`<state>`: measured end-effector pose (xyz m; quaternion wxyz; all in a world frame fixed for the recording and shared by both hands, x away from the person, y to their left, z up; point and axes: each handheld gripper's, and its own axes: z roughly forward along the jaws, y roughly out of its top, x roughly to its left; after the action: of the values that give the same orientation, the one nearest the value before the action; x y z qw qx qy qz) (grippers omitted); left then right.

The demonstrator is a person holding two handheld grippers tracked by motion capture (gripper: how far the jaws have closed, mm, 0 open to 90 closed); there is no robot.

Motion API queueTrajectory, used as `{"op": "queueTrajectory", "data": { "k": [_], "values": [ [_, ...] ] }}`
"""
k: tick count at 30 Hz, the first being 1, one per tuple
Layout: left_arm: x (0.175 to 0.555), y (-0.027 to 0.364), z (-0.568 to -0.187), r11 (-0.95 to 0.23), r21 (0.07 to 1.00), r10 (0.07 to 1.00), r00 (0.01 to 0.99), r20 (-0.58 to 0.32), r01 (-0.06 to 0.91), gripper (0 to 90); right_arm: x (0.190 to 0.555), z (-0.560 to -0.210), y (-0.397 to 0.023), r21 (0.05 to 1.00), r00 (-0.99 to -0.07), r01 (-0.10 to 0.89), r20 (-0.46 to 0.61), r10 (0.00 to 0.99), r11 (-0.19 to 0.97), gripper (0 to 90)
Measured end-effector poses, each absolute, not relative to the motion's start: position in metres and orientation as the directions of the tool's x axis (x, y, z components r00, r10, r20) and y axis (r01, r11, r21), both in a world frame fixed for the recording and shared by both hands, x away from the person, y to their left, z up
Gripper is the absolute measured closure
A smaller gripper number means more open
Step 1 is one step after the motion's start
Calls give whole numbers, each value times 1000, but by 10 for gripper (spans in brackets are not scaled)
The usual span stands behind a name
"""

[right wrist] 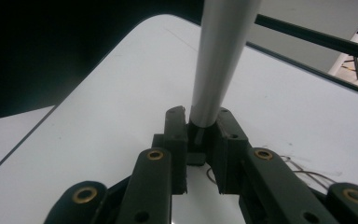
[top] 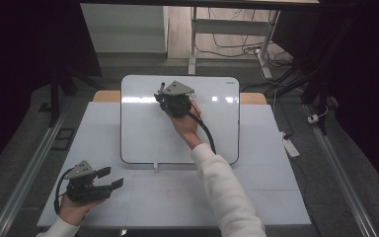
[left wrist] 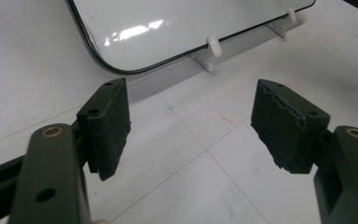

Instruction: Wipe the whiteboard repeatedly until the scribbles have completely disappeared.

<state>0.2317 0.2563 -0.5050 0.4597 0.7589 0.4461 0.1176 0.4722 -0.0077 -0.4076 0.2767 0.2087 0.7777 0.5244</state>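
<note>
A white whiteboard stands propped on the white table, leaning back on small white feet. My right gripper is over the board's upper middle, shut on a grey marker pen whose barrel runs up out of the right gripper view. The board's surface lies close under the jaws, with faint thin scribbles at their lower right. My left gripper rests at the table's near left corner, open with nothing between its fingers. In the left gripper view, the left gripper faces the board's lower corner.
A metal rail runs along each side of the table. Behind the table are desk legs and loose cables on the floor. A white power strip lies on the floor at the right.
</note>
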Motion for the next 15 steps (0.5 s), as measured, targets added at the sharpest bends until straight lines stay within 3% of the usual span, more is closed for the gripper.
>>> {"op": "queueTrajectory", "data": {
  "k": [5, 9, 12, 13, 15],
  "values": [
    [231, 258, -504, -174, 806, 787, 572, -231, 566, 290, 480, -401, -23, 956, -719, 73, -146, 679, 284, 774],
    [233, 257, -505, -175, 803, 786, 572, -236, 570, 290, 470, -410, -15, 931, -762, 46, -202, 615, 362, 775],
    [232, 257, -505, -176, 805, 785, 574, -233, 567, 290, 472, -408, -17, 932, -754, 43, -205, 624, 359, 774],
    [231, 258, -504, -179, 805, 785, 575, -230, 566, 290, 477, -403, -25, 951, -717, 65, -167, 676, 303, 775],
    [231, 258, -504, -176, 806, 787, 573, -230, 565, 290, 480, -401, -29, 957, -712, 80, -140, 688, 277, 775]
  ]
}}
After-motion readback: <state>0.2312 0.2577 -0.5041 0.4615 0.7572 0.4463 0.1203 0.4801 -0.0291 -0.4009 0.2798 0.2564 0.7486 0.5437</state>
